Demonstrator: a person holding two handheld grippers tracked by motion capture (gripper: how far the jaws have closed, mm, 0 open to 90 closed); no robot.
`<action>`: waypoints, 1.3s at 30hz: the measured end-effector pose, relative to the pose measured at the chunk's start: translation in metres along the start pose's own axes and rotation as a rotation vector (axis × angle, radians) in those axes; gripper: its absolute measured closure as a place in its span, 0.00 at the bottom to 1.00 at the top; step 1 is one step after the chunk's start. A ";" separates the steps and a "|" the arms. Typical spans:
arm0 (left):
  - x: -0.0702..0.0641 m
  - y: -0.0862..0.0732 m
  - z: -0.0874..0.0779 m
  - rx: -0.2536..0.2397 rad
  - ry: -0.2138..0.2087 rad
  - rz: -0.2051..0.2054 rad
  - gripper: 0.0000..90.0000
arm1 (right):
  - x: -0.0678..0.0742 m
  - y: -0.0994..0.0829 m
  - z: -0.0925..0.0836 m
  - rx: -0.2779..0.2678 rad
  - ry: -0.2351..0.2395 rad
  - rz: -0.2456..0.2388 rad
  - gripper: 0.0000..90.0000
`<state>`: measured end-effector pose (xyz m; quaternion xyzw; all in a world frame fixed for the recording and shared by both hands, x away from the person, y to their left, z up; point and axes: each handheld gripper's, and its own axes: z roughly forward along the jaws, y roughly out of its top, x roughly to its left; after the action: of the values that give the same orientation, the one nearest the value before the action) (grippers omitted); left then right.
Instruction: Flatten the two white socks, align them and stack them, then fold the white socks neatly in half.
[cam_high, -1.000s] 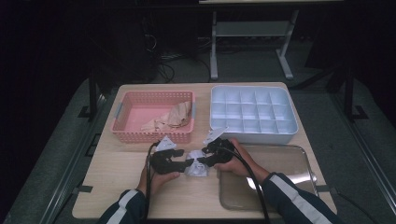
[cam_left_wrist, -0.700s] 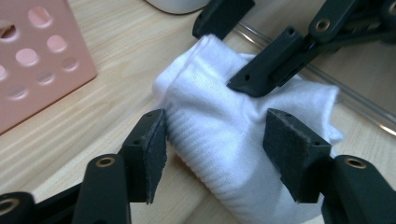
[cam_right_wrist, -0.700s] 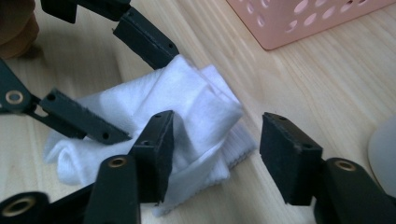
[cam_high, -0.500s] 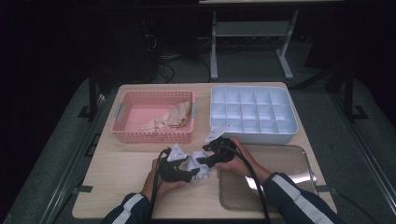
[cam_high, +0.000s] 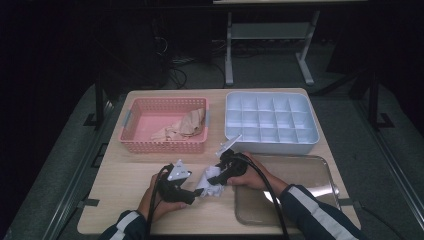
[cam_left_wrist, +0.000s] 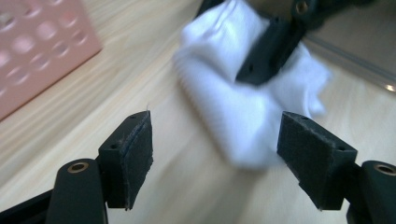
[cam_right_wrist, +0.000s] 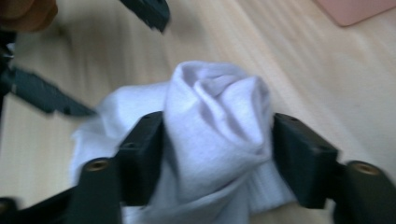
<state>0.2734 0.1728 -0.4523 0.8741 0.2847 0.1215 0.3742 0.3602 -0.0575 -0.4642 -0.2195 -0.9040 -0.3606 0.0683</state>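
White sock (cam_high: 210, 183) lies bunched on the near middle of the table (cam_high: 125, 200), between the two grippers and just left of the metal tray (cam_high: 300, 172). Left gripper (cam_left_wrist: 215, 154): jaws have just been opening, now wide, nothing between the pads, sock ahead of them. Right gripper (cam_right_wrist: 217, 144): jaws have also just been opening; rolled sock sits between them, both pads at the cloth, though blur leaves it unclear whether they press or merely touch. To finish the roll well, judged: steady the bundle with the right, bring the left in low and square on the loose end, close only once cloth is well inside. The high view places the pink basket (cam_high: 165, 125) with tan cloth and the white compartment box (cam_high: 272, 122) at the far side; the right gripper view shows the roll's folds.
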 end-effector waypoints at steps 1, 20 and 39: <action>0.001 -0.004 -0.005 0.008 0.005 -0.002 0.29 | 0.000 0.000 0.000 0.002 0.011 -0.003 0.45; 0.045 -0.053 -0.026 0.022 0.077 -0.072 0.20 | 0.024 0.000 -0.007 0.021 0.046 -0.118 0.72; 0.045 -0.051 -0.020 -0.001 0.070 -0.055 0.16 | 0.025 0.000 -0.033 -0.050 -0.032 -0.161 0.72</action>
<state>0.2809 0.2397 -0.4753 0.8610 0.3216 0.1417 0.3677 0.3367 -0.0708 -0.4330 -0.1534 -0.9103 -0.3839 0.0191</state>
